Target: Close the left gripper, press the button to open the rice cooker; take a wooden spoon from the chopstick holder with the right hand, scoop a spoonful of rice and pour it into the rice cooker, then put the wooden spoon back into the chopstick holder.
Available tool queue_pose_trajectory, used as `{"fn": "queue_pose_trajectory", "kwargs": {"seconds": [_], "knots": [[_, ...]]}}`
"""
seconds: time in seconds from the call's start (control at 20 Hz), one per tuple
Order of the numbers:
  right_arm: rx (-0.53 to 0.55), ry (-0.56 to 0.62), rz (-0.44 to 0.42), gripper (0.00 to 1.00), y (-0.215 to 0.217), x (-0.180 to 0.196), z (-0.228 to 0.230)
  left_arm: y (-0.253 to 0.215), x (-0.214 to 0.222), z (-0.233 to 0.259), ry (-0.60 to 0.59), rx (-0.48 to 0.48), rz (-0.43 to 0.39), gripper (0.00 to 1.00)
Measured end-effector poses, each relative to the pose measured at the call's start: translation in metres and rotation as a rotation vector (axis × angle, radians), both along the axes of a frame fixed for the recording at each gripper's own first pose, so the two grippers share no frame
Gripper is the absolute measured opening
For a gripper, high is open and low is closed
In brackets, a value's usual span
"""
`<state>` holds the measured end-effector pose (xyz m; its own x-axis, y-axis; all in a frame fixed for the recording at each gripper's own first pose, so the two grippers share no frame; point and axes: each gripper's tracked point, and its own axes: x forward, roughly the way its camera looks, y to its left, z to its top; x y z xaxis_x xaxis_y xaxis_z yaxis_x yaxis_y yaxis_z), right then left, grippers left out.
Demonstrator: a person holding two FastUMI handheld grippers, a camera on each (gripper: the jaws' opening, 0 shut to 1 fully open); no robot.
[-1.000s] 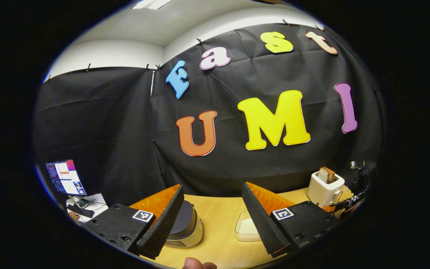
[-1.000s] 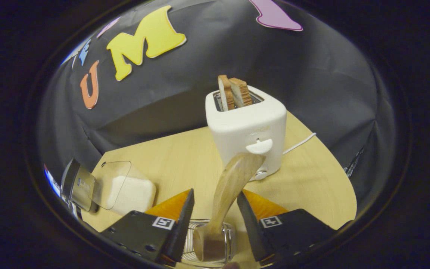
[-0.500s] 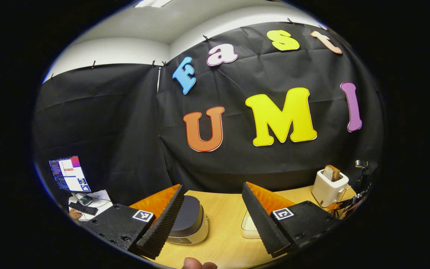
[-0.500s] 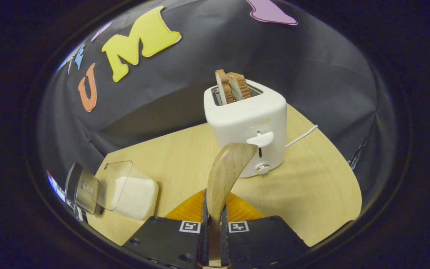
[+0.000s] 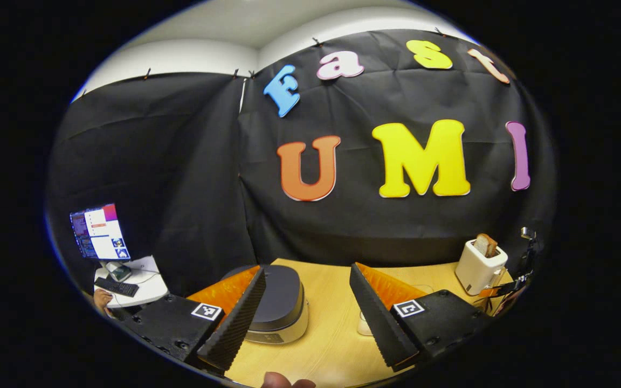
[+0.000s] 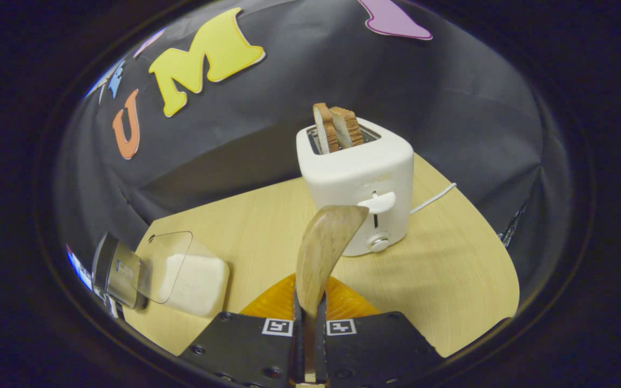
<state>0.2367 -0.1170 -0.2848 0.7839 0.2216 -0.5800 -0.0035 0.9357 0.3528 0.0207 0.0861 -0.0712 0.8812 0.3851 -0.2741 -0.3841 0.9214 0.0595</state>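
In the right gripper view my right gripper [image 6: 308, 302] is shut on the handle of the wooden spoon [image 6: 325, 242], whose bowl stands upright in front of the toaster. The clear rice box [image 6: 192, 276], lid tilted open over white rice, lies to the left on the table. At that view's left edge is the rice cooker [image 6: 112, 271]. In the left gripper view my left gripper [image 5: 306, 275] is open above the table. The rice cooker [image 5: 281, 302], dark lid down, sits just behind its left finger [image 5: 235, 323]. The rice box [image 5: 365, 325] peeks from behind the other finger.
A white toaster [image 6: 359, 180] with two bread slices stands at the back right of the wooden table [image 6: 450, 269], its cord trailing right. The toaster [image 5: 480, 264] sits far right in the left gripper view. A monitor [image 5: 97, 233] and keyboard stand beyond the table's left.
My right gripper closed on the spoon handle and lifted it clear of the wire holder. The left gripper pulled back, bringing more of the cooker's lid and table into view.
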Motion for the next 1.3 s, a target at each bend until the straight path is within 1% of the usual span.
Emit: {"fn": "queue_pose_trajectory", "kwargs": {"seconds": [0.1,0.15,0.25,0.35,0.4,0.45,0.5,0.55,0.65,0.7,0.75,0.8,0.9,1.0,1.05,1.1,1.15,1.25,1.3], "knots": [[0.002,0.001,-0.005,0.10,-0.002,-0.001,0.000,0.037,0.003,-0.028,0.054,-0.036,0.042,1.00],[0.003,0.002,-0.006,0.10,-0.002,-0.002,0.000,0.053,0.005,-0.045,0.093,-0.046,0.048,1.00],[-0.001,0.001,-0.002,0.08,-0.001,-0.003,0.002,0.076,0.010,-0.079,0.187,-0.076,0.042,0.99],[-0.005,-0.002,0.001,0.10,-0.002,-0.005,0.002,0.089,0.008,-0.112,0.282,-0.134,0.039,0.95],[-0.004,-0.003,0.001,0.08,-0.003,-0.005,0.003,0.094,0.006,-0.126,0.317,-0.169,0.035,0.88],[-0.004,-0.004,-0.001,0.08,-0.004,-0.006,0.004,0.102,0.003,-0.138,0.356,-0.193,0.043,0.85],[-0.004,-0.005,-0.001,0.08,-0.004,-0.007,0.004,0.107,0.002,-0.145,0.384,-0.208,0.040,0.79],[-0.004,-0.006,-0.001,0.08,-0.004,-0.007,0.004,0.110,0.003,-0.150,0.404,-0.221,0.033,0.77],[-0.007,-0.008,-0.001,0.08,-0.004,-0.007,0.003,0.115,0.009,-0.155,0.421,-0.249,0.010,0.64],[-0.009,-0.008,-0.001,0.08,-0.003,-0.007,0.004,0.120,0.012,-0.157,0.421,-0.250,0.006,0.51],[-0.012,-0.008,-0.002,0.08,-0.003,-0.007,0.004,0.126,0.015,-0.157,0.425,-0.240,0.003,0.45],[-0.014,-0.009,-0.001,0.08,-0.003,-0.007,0.004,0.132,0.017,-0.160,0.439,-0.232,0.000,0.31],[-0.015,-0.009,-0.003,0.08,-0.004,-0.007,0.004,0.133,0.017,-0.168,0.471,-0.245,-0.006,0.16],[-0.014,-0.009,-0.007,0.08,-0.005,-0.008,0.004,0.135,0.017,-0.171,0.479,-0.254,-0.014,0.11],[-0.013,-0.009,-0.010,0.08,-0.004,-0.008,0.004,0.133,0.014,-0.169,0.473,-0.266,-0.001,0.09],[-0.013,-0.011,-0.012,0.08,-0.004,-0.007,0.003,0.130,0.012,-0.173,0.470,-0.291,0.028,0.05],[-0.013,-0.012,-0.015,0.08,-0.004,-0.006,0.003,0.131,0.012,-0.178,0.475,-0.299,0.044,0.08],[-0.011,-0.013,-0.026,0.08,-0.005,-0.005,0.003,0.132,0.013,-0.177,0.480,-0.294,0.042,0.07],[-0.011,-0.013,-0.029,0.10,-0.005,-0.005,0.003,0.131,0.010,-0.175,0.464,-0.293,0.041,0.07]]}}
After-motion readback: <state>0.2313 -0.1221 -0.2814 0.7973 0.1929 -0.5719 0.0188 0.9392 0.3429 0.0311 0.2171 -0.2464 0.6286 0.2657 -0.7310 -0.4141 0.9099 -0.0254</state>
